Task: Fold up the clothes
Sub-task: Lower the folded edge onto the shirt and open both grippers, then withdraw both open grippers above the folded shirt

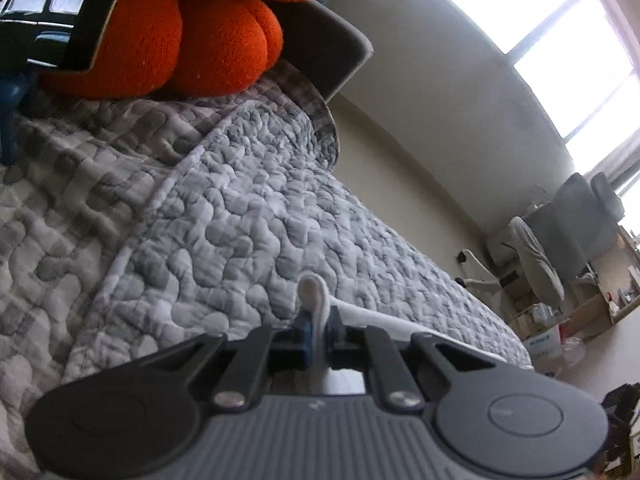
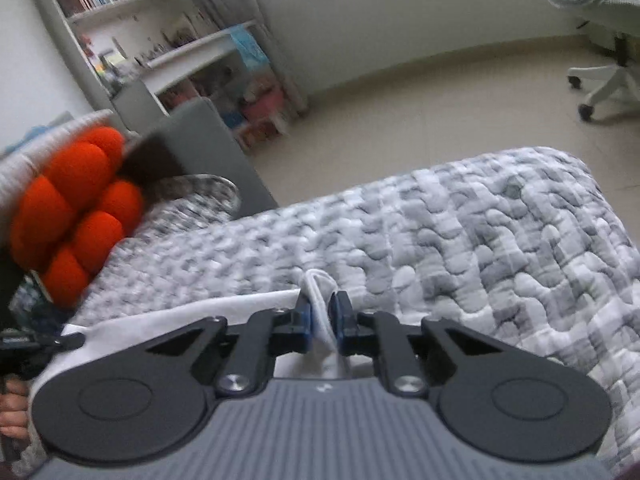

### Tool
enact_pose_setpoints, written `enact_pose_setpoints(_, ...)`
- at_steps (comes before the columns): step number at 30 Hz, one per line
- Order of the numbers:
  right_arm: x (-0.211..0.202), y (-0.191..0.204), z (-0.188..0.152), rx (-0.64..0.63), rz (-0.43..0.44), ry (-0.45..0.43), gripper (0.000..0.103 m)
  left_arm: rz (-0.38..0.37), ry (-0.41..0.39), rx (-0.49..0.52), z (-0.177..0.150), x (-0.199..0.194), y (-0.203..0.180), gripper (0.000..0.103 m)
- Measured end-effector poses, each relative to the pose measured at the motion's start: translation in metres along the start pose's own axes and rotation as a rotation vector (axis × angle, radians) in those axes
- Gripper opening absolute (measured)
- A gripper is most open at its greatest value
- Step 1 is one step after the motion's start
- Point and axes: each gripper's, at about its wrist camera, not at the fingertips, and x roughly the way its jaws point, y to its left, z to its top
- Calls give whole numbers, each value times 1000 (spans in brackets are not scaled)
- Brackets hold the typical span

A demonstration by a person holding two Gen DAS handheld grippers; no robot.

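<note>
Most of the white garment (image 1: pixel 316 300) is hidden in the left wrist view, under the left gripper (image 1: pixel 317 334). Only a rolled bit of cloth sticks up where the fingers pinch it tight, and a thin white edge runs off to the right. It lies on the grey quilt (image 1: pixel 248 216), near the bed's foot edge. Beyond that edge the floor is open up to the wall. An orange plush cushion (image 1: pixel 188 40) sits at the head end, well apart from the gripper. A grey office chair (image 1: pixel 568 232) stands far off by the window.

In the right wrist view, the right gripper (image 2: pixel 322 318) is pressed together on a fold of the same white garment (image 2: pixel 320 292). More white cloth spreads to the left and goes under the gripper body, cut off from sight. The picture is blurry on the left side. The quilt (image 2: pixel 480 232) reaches the bed corner at the right, with bare floor past it. A bookshelf (image 2: pixel 168 48) stands by the far wall.
</note>
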Motion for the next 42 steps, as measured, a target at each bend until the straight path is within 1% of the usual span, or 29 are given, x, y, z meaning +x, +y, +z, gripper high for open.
enact_pose_setpoints(2,-5,5,-1,-20,-31,-15,14,11,-10,25,-2,0,-3,8)
enact_pose_setpoints(4,-10,10,-2,-40,-62,-29,15,5,-15,32,-2,-3,-3,11)
enact_pose_setpoints(6,-15,14,-3,-61,-93,-44,24,2,-20,6,0,-6,0,22)
enact_pose_setpoints(7,-18,17,-3,-71,-108,-51,32,13,-35,-5,3,-11,1,25)
enact_pose_setpoints(8,-20,19,-4,-81,-123,-58,36,24,-50,-16,6,-16,1,30)
enact_pose_setpoints(10,-25,24,-5,-101,-154,-73,36,49,-96,0,12,-31,0,31)
enact_pose_setpoints(12,-30,29,-6,-121,-185,-87,36,75,-125,-1,17,-47,-2,31)
enact_pose_setpoints(15,-38,36,-7,-151,-231,-109,36,72,-158,-1,19,-72,-6,33)
enact_pose_setpoints(17,-47,47,-3,-162,-224,-120,36,76,-154,31,17,-84,-20,34)
enact_pose_setpoints(20,-57,68,9,-138,-192,-116,36,90,-150,82,11,-92,-52,35)
enact_pose_setpoints(22,-62,79,17,-64,-159,-117,36,84,-142,89,6,-93,-78,39)
enact_pose_setpoints(23,-64,82,19,-5,-132,-118,36,75,-135,82,2,-91,-92,43)
enact_pose_setpoints(24,-65,84,19,72,-101,-119,36,80,-125,62,-2,-85,-102,45)
enact_pose_setpoints(26,-64,87,14,202,-60,-108,36,90,-107,22,-11,-73,-122,45)
enact_pose_setpoints(27,-62,90,10,244,-42,-95,36,108,-118,36,-16,-67,-129,45)
enact_pose_setpoints(28,-58,96,4,243,-31,-77,36,137,-115,74,-25,-60,-136,45)
enact_pose_setpoints(29,-53,101,-3,232,-21,-59,36,151,-103,112,-34,-53,-138,45)
enact_pose_setpoints(30,-48,107,-9,176,-28,-40,36,166,-92,149,-43,-47,-140,45)
enact_pose_setpoints(33,-24,119,-32,-60,-138,29,36,217,-81,201,-60,-30,-121,44)
enact_pose_setpoints(34,-19,119,-37,-91,-158,44,36,233,-78,217,-66,-24,-115,44)
enact_pose_setpoints(36,-8,112,-43,-94,-134,70,36,244,-83,224,-67,-16,-105,41)
enact_pose_setpoints(37,-3,109,-45,-98,-128,81,36,241,-92,227,-67,-13,-103,41)
enact_pose_setpoints(39,7,107,-49,-141,-155,101,36,231,-119,262,-70,-12,-102,41)
enact_pose_setpoints(42,13,112,-53,-194,-170,92,36,235,-128,294,-74,-10,-104,41)
